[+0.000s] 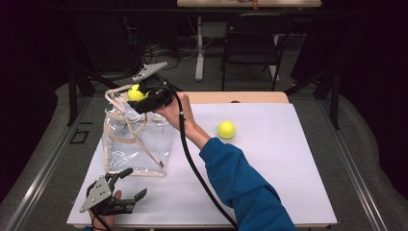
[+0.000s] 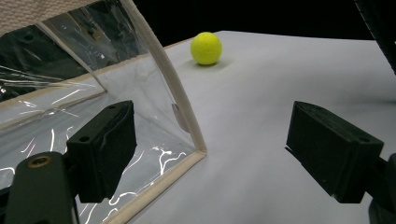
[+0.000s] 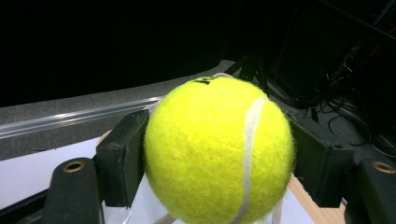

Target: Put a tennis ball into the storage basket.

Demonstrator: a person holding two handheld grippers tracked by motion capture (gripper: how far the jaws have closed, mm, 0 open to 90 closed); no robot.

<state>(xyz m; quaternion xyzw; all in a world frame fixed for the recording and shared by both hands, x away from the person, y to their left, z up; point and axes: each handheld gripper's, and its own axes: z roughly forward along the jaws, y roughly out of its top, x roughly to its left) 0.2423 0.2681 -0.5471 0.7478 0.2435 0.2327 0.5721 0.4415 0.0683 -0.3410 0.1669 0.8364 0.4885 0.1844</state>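
Jaws of the right gripper (image 1: pixel 139 98) pinch a yellow tennis ball (image 1: pixel 135 93), upper left of the high view, above the open top of the clear bag (image 1: pixel 137 144). In the right gripper view the ball (image 3: pixel 219 149) sits squarely between both black pads, touching each.

Left gripper (image 1: pixel 126 185) at lower left of the high view: jaws spread wide, holding nothing. In its own view the bag's cream-trimmed near corner (image 2: pixel 198 151) stands between the pads, closer to the left one; no contact visible.

White table sheet (image 1: pixel 269 168): right half of frame bare, plenty of open room. Bag stands at the sheet's left side, close to that edge. Wood strip of the table shows along the far edge.

Room dark; black chair (image 1: pixel 252 41) at upper centre, grey floor around.

Second tennis ball (image 1: pixel 226 130) lies loose on the sheet at mid-frame, well apart from both grippers; upper centre in the left gripper view (image 2: pixel 206 48).

Black cable (image 1: pixel 192 163) trails from the right gripper toward the bottom edge.
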